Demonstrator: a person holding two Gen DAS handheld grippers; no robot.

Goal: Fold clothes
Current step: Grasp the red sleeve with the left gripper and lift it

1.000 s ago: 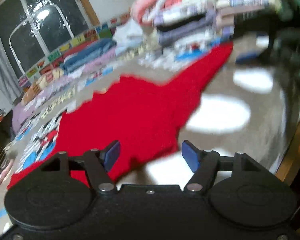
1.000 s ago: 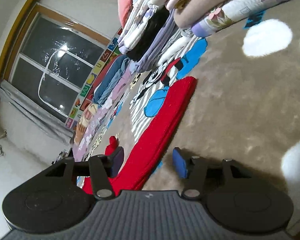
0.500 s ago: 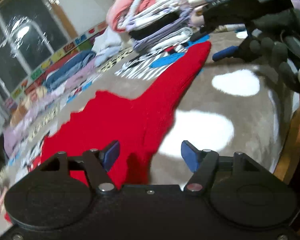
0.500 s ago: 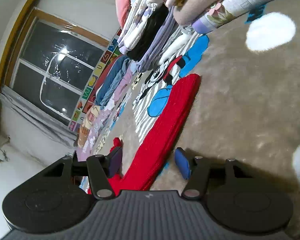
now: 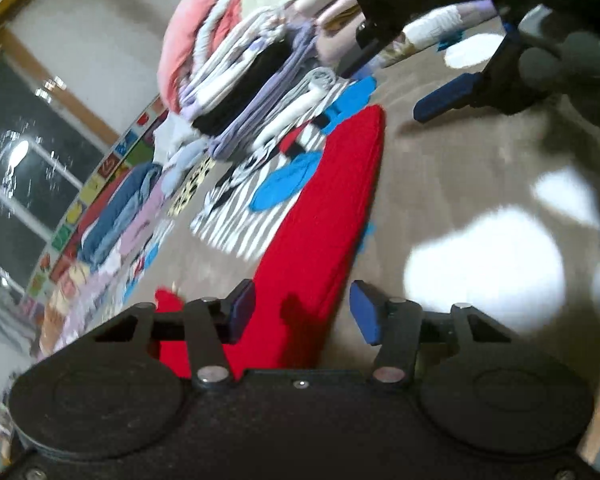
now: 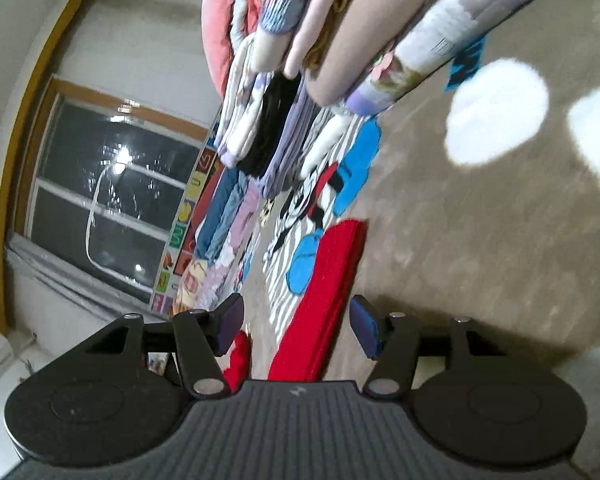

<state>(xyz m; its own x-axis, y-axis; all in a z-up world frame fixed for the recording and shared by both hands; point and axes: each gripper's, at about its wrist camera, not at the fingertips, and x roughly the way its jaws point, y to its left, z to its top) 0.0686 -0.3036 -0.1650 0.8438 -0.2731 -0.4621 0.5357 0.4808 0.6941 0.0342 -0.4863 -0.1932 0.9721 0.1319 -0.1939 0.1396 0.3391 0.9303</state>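
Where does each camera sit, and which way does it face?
Left wrist: on the left tool, looking along the red garment toward the folded pile; its jaws are closing, the right tool in a gloved hand shows.
Right wrist: on the right tool, facing the same pile and window.
Shared: red garment, pile, striped cloth.

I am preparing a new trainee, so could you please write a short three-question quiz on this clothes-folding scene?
1. True or false: the red garment lies folded into a long strip.
2. Which lies directly beside it? A) a striped cartoon-print garment B) a wicker basket
3. Fill in: the carpet is brown with ___ patches.

Key: 1 true; 2 A; 3 white
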